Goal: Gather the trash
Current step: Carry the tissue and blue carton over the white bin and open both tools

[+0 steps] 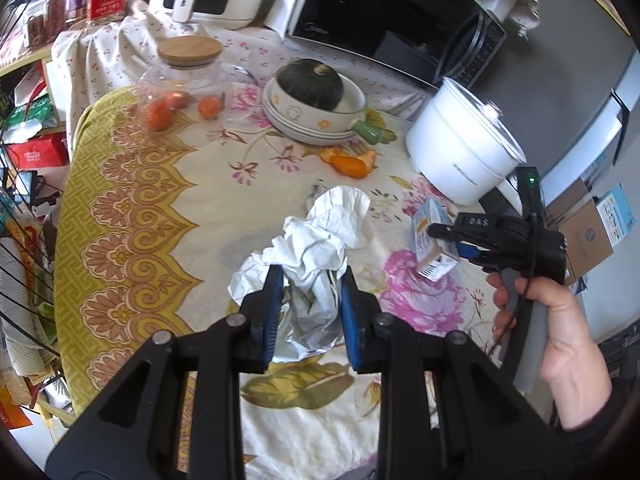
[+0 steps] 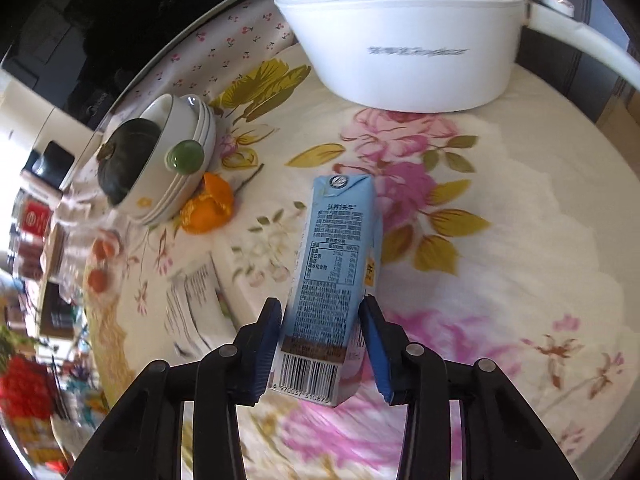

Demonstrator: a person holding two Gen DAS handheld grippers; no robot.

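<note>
A wad of crumpled white paper and foil [image 1: 316,240] lies on the flowered tablecloth [image 1: 160,200], and my left gripper [image 1: 312,278] is shut on its near end, blue pads pressing both sides. To its right stands a light blue milk carton [image 1: 434,214], tilted, held by my right gripper [image 1: 444,240] in a person's hand [image 1: 560,340]. In the right wrist view the carton [image 2: 336,240] sits between the pads of the right gripper [image 2: 320,308], which touch both its sides near the barcode end.
A white electric pot [image 1: 460,152] stands just behind the carton. Orange peel [image 1: 352,164], stacked bowls holding a dark squash [image 1: 312,100], a lidded glass jar with oranges [image 1: 184,80] and a microwave [image 1: 392,20] lie further back. The table edge runs along the left.
</note>
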